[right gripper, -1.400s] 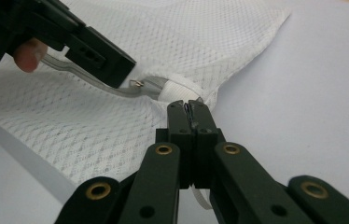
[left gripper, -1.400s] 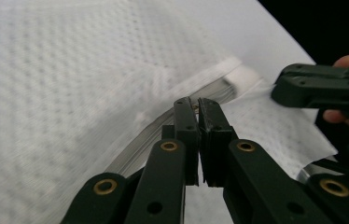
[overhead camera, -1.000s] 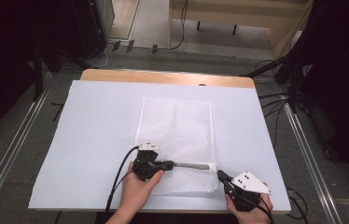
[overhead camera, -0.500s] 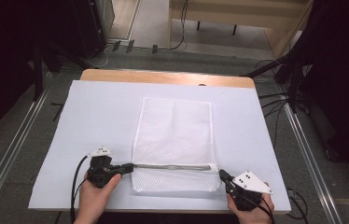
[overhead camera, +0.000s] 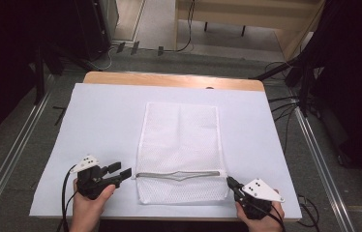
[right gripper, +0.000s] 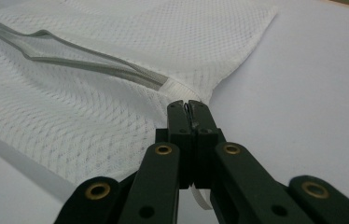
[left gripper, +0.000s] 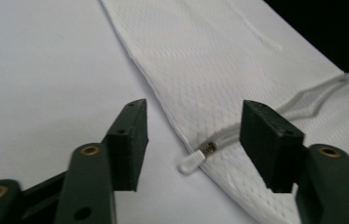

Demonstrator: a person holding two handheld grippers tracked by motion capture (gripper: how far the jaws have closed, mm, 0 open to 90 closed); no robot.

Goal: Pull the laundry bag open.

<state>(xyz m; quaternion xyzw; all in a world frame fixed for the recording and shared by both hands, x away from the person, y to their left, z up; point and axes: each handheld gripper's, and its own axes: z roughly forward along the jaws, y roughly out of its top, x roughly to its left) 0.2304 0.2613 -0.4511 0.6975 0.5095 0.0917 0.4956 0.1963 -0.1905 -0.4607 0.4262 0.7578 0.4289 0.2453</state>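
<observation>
White sheet [overhead camera: 106,125] covers the wooden table [overhead camera: 169,79]; dark floor with cables beyond. White mesh laundry bag [overhead camera: 179,140] lies flat mid-sheet, long axis running away from the person. Its grey zipper [overhead camera: 179,174] crosses the near end, slightly bowed open in the middle. Left gripper [overhead camera: 121,172] sits just beside the bag's left edge, jaws apart, holding nothing. In the left gripper view the zipper pull [left gripper: 192,161] lies on the sheet between the two jaws, touching neither. Right gripper [overhead camera: 231,183] is at the bag's near right corner, jaws together, clamped on the bag's edge by the zipper's end; a white strip of the bag [right gripper: 200,198] shows beneath them.
</observation>
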